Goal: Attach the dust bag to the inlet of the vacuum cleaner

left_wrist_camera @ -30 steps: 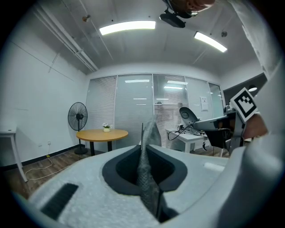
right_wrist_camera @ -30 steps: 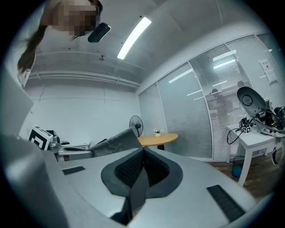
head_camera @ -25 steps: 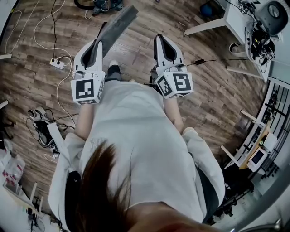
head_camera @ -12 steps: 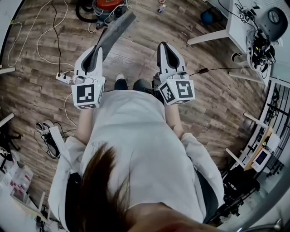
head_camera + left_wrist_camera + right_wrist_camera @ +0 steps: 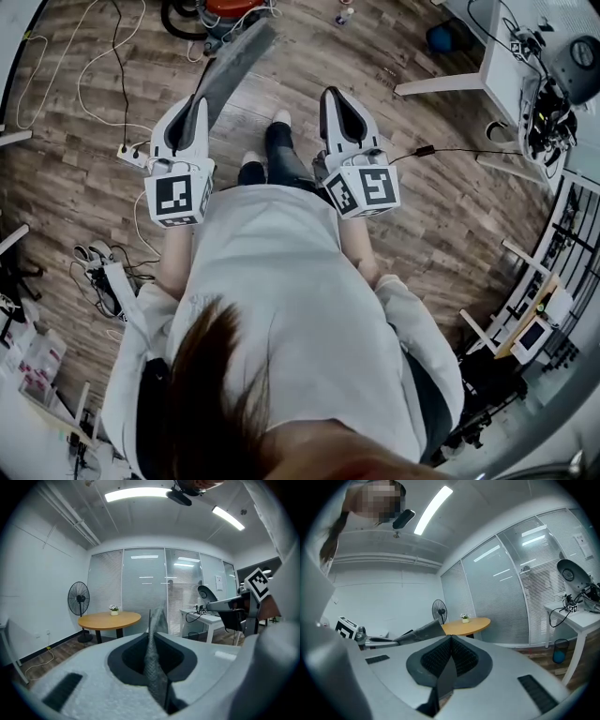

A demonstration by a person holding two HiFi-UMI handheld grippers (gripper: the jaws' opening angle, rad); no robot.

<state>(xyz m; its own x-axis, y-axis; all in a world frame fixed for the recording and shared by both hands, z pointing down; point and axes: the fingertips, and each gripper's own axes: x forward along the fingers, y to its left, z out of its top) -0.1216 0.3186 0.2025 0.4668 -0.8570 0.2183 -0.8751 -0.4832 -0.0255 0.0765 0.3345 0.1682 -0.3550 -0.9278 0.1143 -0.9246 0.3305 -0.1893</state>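
Two hand-held grippers reach forward from the person I am watching from above, over a brown wooden floor [image 5: 450, 234]. The left gripper [image 5: 199, 98] has its jaws clamped on the dust bag [image 5: 239, 58], a flat grey sheet of textured material. The sheet sticks out past the jaw tips and slants toward the upper right in the head view. In the left gripper view the bag stands on edge, a thin upright strip pinched in the narrow slot between the two jaws. The right gripper [image 5: 337, 94] is held about level with the left one and well apart from it. Its jaws are pressed together with nothing between them; in the right gripper view the two ribbed pads meet in a single line. The vacuum cleaner [image 5: 232, 7], red with a black hose, sits on the floor at the top edge of the head view, just beyond the bag's far end. A white power strip [image 5: 131, 152] lies on the floor left of the left gripper. A standing fan [image 5: 78, 599] is by the far wall.
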